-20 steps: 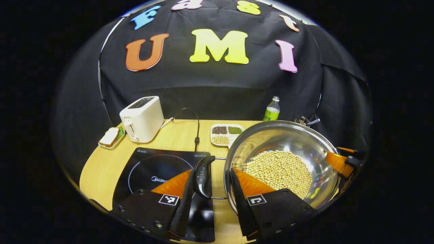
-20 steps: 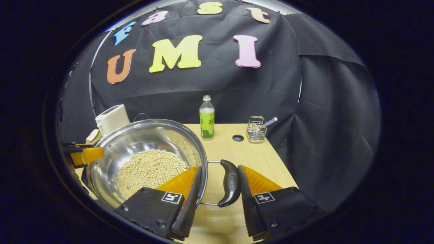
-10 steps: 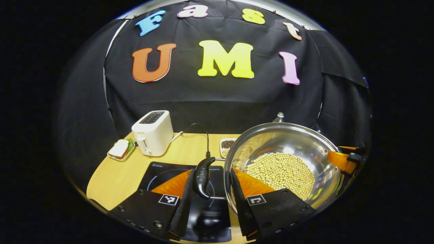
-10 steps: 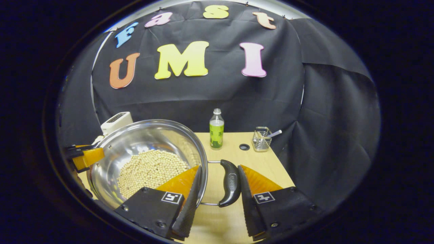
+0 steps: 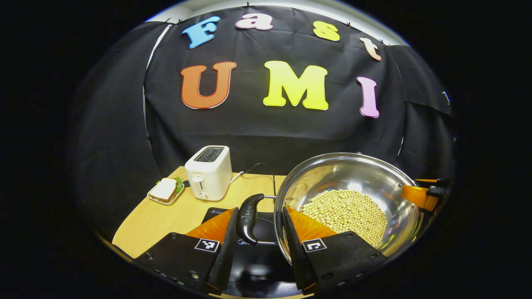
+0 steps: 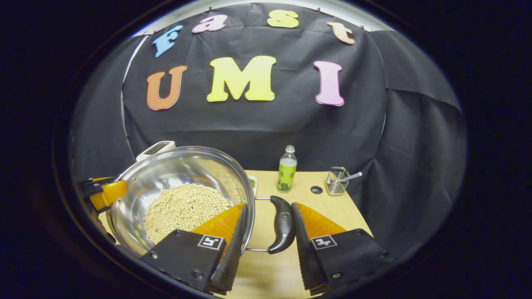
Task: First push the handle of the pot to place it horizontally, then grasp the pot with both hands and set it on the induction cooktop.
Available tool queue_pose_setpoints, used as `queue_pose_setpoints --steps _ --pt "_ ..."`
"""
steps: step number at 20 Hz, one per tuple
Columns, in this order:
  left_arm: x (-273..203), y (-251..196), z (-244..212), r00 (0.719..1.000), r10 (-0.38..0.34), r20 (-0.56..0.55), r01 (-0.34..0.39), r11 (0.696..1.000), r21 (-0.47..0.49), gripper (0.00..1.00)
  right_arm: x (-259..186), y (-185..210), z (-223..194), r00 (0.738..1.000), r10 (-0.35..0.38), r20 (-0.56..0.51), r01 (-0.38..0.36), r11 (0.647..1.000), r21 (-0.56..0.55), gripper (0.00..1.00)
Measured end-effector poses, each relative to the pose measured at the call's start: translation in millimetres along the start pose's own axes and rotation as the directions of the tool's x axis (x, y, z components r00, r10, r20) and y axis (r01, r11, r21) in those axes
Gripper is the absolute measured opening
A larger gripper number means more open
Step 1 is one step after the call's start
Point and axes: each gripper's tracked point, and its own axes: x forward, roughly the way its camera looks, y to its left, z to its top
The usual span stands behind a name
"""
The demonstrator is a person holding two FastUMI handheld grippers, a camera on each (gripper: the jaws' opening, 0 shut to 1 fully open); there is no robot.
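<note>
In the left gripper view, the left gripper (image 5: 257,249) has its two fingers apart around the pot's left handle (image 5: 247,218). The left finger touches the handle, while the right finger sits against the pot's rim with a gap to the handle, so the handle is not clamped from both sides. The steel pot (image 5: 386,178), holding pale beans (image 5: 347,211), sits right of the handle, over the near right part of the black cooktop (image 5: 257,257); whether it rests on it cannot be told. Farther left on the wooden table (image 5: 166,216) stand a white toaster (image 5: 209,172) and a sandwich on a small tray (image 5: 164,190).

In the right gripper view, the right gripper (image 6: 268,251) has its fingers spread around the pot's right handle (image 6: 282,224). The right finger touches the handle and the left finger lies by the rim, apart from the handle. The pot (image 6: 166,166) lies to the left. A green bottle (image 6: 286,175) and a wire basket (image 6: 337,182) stand at the far side.
</note>
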Motion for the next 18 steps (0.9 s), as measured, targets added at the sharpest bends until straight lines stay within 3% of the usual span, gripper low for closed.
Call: queue_pose_setpoints --steps 9,18 --pt "2 61 6 0.998 0.063 -0.003 -0.063 0.997 -0.036 0.57 22 65 5 0.997 0.072 -0.035 -0.073 0.997 -0.007 0.63" --pt "23 124 -22 0.985 0.145 -0.089 -0.151 0.986 -0.07 0.57 63 132 -18 0.982 0.148 -0.114 -0.151 0.988 -0.014 0.62"
